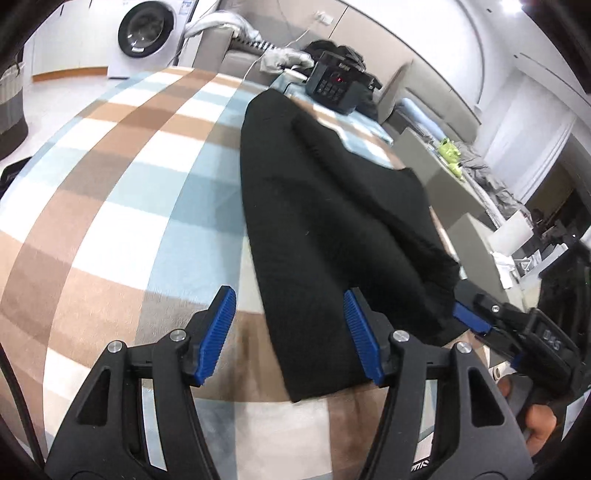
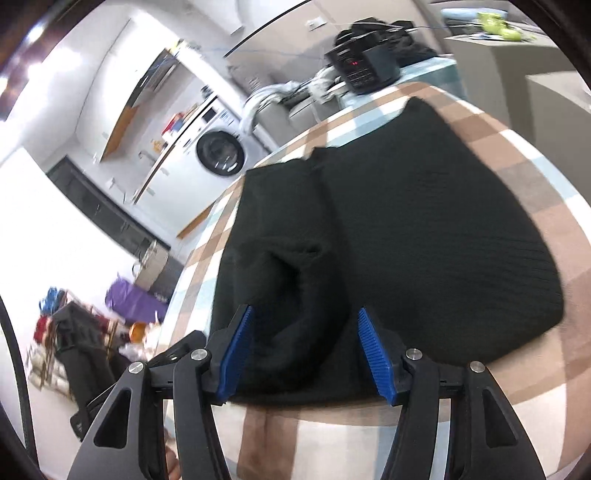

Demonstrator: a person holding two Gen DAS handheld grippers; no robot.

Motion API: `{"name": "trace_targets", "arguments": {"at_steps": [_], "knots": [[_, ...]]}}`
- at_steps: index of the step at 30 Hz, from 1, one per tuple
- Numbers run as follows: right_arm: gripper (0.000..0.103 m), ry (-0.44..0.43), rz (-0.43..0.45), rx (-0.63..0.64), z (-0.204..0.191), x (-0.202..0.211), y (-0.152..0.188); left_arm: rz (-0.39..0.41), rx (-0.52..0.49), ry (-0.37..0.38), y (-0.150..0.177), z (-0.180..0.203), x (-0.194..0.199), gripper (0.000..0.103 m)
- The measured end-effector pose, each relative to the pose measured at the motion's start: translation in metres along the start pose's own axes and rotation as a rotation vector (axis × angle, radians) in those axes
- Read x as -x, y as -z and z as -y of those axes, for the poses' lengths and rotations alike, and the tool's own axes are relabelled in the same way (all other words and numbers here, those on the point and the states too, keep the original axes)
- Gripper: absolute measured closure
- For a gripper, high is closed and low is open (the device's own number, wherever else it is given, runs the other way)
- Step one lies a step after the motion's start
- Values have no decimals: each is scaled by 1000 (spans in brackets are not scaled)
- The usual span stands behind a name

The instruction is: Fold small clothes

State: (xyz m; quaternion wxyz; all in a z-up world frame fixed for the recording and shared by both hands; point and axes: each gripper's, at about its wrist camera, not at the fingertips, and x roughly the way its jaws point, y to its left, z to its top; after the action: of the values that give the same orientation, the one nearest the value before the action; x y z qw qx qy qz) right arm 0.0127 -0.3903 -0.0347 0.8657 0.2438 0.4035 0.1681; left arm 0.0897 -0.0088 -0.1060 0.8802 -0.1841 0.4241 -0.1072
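Observation:
A black knit garment [image 1: 325, 221] lies folded lengthwise on a checked blanket [image 1: 129, 177] in brown, blue and white. My left gripper [image 1: 291, 336] is open over the garment's near left corner, one blue pad on each side of its edge. The right gripper [image 1: 476, 314] shows at the garment's near right edge. In the right wrist view the garment [image 2: 424, 229] fills the middle, with a rolled fold [image 2: 295, 280] on its left. My right gripper [image 2: 306, 354] is open and straddles the near end of that fold.
A black box with buttons and a red light [image 1: 334, 83] stands at the blanket's far end, with dark clothes behind it. A washing machine [image 1: 147, 33] is beyond. Grey furniture [image 1: 443, 173] runs along the right. Floor clutter [image 2: 74, 332] lies left in the right wrist view.

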Motion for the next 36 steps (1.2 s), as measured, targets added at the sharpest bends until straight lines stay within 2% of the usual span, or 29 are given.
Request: {"name": "trace_targets", "arguments": {"at_steps": [2,4,5,6,7,9,12,14,16,18,20,22,23,24,29,30,31,33,34,36], "knots": [[43,18,-11,44,-8,-7,2,-11,-5,4,2,-4,-3,45],[43,56,-16,29,-6,-16,2,-14,-24,9,5,3,-8,45],[49,67,-15,-4,0,-23,0,-14,-32,8,7,5,-10,45],[75,85,-21,-30,4,-29,0,-12,-37,9,8,6,-10,45],[89,93,-35,-46,9,-36,-1,-14,-37,12,8,7,-12,45],[94,66,-34,-97,15,-35,-2,-17,-31,18,10,10,-5,45],[95,-31,80,-115,9,0,-4,2,-34,22,5,18,-1,45],[95,-75,112,-180,15,18,-4,6,-32,32,3,22,-2,45],[95,-13,85,-185,21,17,0,2,-40,39,1,24,-3,45],[93,72,-11,-200,35,-1,7,-13,-59,40,0,31,-10,45],[91,93,-69,-241,47,-9,12,-31,-74,39,1,36,-15,45],[79,104,-18,-242,49,2,11,-48,-91,36,5,39,-20,45],[68,119,3,-221,47,6,8,-59,-97,35,7,40,-23,45],[62,124,21,-200,45,8,6,-70,-99,36,9,41,-25,45],[63,122,32,-174,45,1,-2,-69,-28,77,7,34,-37,45],[67,116,39,-180,45,-2,-3,-66,8,85,4,30,-41,46],[68,118,39,-183,44,-4,-2,-55,27,92,1,28,-43,48],[72,112,33,-179,43,-8,-2,-48,56,84,-6,25,-50,61],[72,112,30,-179,43,-6,0,-44,67,88,-8,24,-52,63],[73,113,28,-174,43,-9,-2,-39,108,103,-12,20,-58,82]]}}
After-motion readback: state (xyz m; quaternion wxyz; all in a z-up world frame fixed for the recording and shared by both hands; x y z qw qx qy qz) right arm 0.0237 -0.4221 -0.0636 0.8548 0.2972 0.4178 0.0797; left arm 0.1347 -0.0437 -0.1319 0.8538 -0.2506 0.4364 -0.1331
